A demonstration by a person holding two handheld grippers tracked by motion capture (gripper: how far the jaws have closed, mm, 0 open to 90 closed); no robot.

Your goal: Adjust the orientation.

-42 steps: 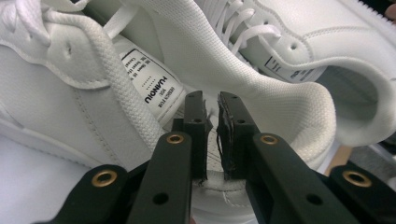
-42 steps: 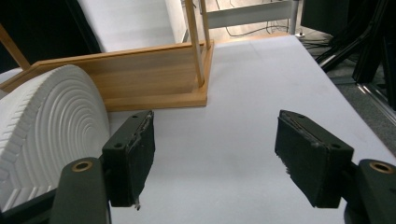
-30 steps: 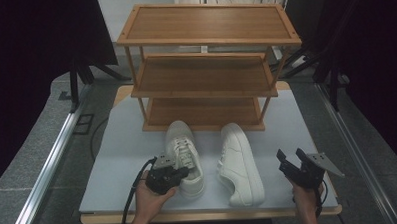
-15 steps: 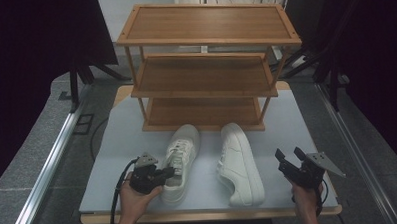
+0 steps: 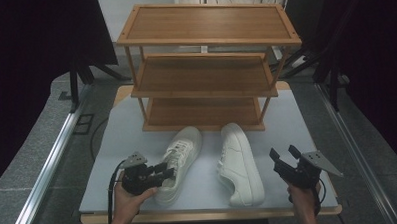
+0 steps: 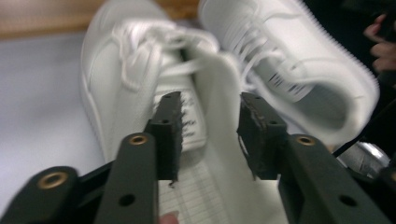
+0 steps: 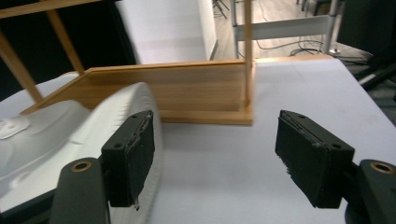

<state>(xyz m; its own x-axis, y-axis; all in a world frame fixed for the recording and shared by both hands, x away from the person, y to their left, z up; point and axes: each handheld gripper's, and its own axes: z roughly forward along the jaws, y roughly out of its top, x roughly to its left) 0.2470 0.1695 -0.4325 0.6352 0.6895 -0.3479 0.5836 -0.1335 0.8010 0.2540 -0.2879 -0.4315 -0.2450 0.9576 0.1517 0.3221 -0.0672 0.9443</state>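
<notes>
- Both shoes, the left shoe [image 5: 181,162] and the right shoe [image 5: 241,163], are seen in plain white, laces included.
- The rack [image 5: 205,66] is finished in warm brown wood.
- The tabletop [image 5: 307,123] is coloured pale grey.
- Each claw [image 5: 164,172] is made in black.

On the desk [image 5: 112,145] a three-tier rack [image 5: 205,66] stands at the far side; before its lowest shelf lie two shoes side by side, the left shoe [image 5: 180,160] angled with its toe toward the rack and its heel toward the near-left, the right shoe [image 5: 241,163] just beside it, toe near the rack's front edge; the left claw [image 5: 163,171] sits at the left shoe's heel, its jaws on either side of the heel collar; the right claw [image 5: 284,155] is right of the right shoe, apart from it, near the desk's front-right edge.
</notes>
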